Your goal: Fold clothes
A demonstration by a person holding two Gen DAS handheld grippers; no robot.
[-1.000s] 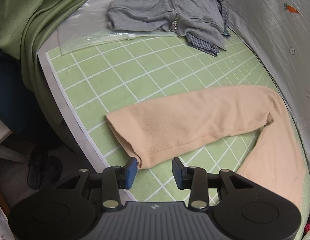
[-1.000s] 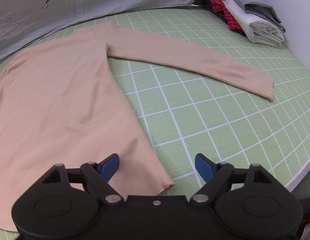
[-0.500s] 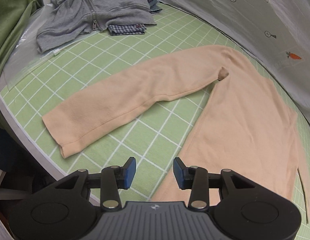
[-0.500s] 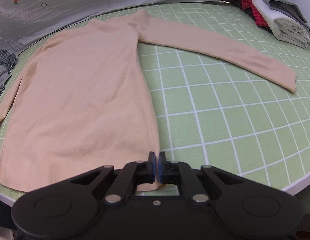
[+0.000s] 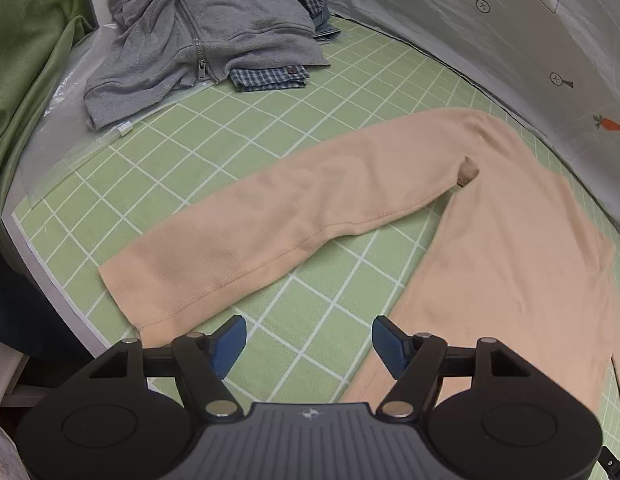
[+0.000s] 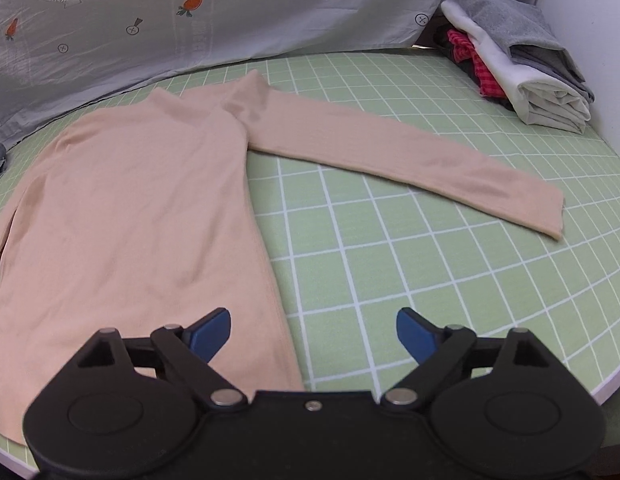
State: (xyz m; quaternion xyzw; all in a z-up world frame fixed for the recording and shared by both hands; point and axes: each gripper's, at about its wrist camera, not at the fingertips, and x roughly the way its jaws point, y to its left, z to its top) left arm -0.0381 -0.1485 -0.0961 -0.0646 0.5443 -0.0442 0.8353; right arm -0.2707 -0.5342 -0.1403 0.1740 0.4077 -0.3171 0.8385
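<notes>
Both the left gripper (image 5: 305, 340) and right gripper (image 6: 314, 334) hang with jaws spread, holding nothing. Beyond them the peach top (image 6: 121, 216) lies flat and unfolded on the green grid mat (image 6: 390, 280) — sleeves out. Farther off, a folded stack (image 6: 526, 76) sits right; a crumpled grey hoodie (image 5: 205, 36) remains left.

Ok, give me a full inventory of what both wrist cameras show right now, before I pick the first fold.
peach long-sleeve top: 1, peach, flat on the mat, both sleeves spread out
grid mat: 1, green with white lines, under the top
grey zip hoodie: 1, grey, crumpled at the mat's far left
checked garment: 1, blue check, partly under the hoodie
folded stack: 1, grey, white, red, far right corner
carrot-print sheet: 1, grey, behind the mat
left gripper: 1, black with blue pads, open
right gripper: 1, same, open
</notes>
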